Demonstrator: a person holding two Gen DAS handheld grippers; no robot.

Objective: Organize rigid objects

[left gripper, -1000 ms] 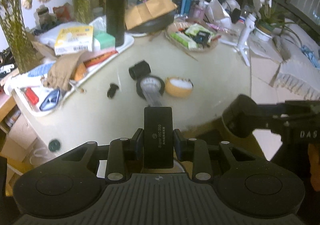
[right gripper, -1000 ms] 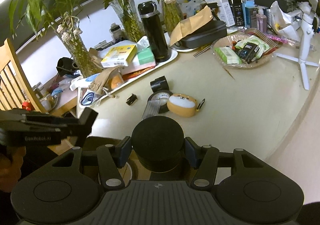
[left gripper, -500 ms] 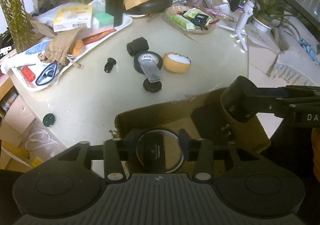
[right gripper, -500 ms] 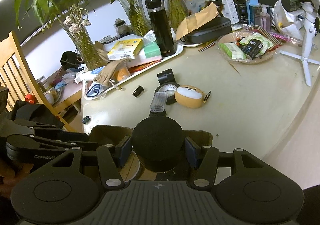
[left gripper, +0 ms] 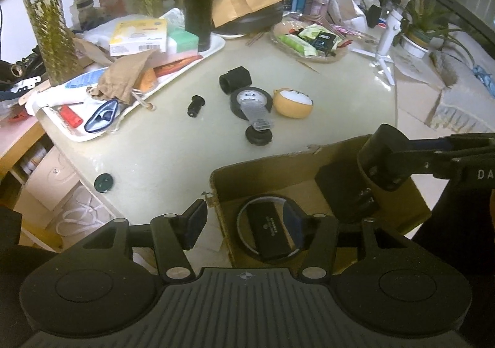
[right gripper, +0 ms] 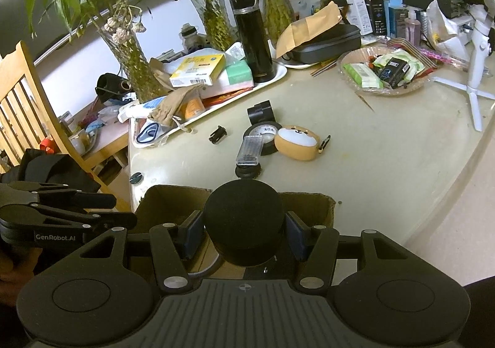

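While your left tool (left gripper: 246, 229) opens wide over the box (left gripper: 266, 174), lower the right tool (right gripper: 244, 232) holding the black cap (right gripper: 243, 221) in gently.

- Bare tabletop (left gripper: 173, 156) is lying open between the white tray (left gripper: 213, 48) and the cardboard box (left gripper: 278, 168) — only a small black knob (left gripper: 195, 105) is interrupting it.
- A tape roll (left gripper: 251, 100), clear case (left gripper: 258, 116) and round orange pouch (left gripper: 292, 103) are crowding the strip just beyond the box.

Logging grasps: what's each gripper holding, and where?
Left gripper: nothing, jaws opening. Right gripper: round black cylindrical object, clamped by its sides over the cardboard box.
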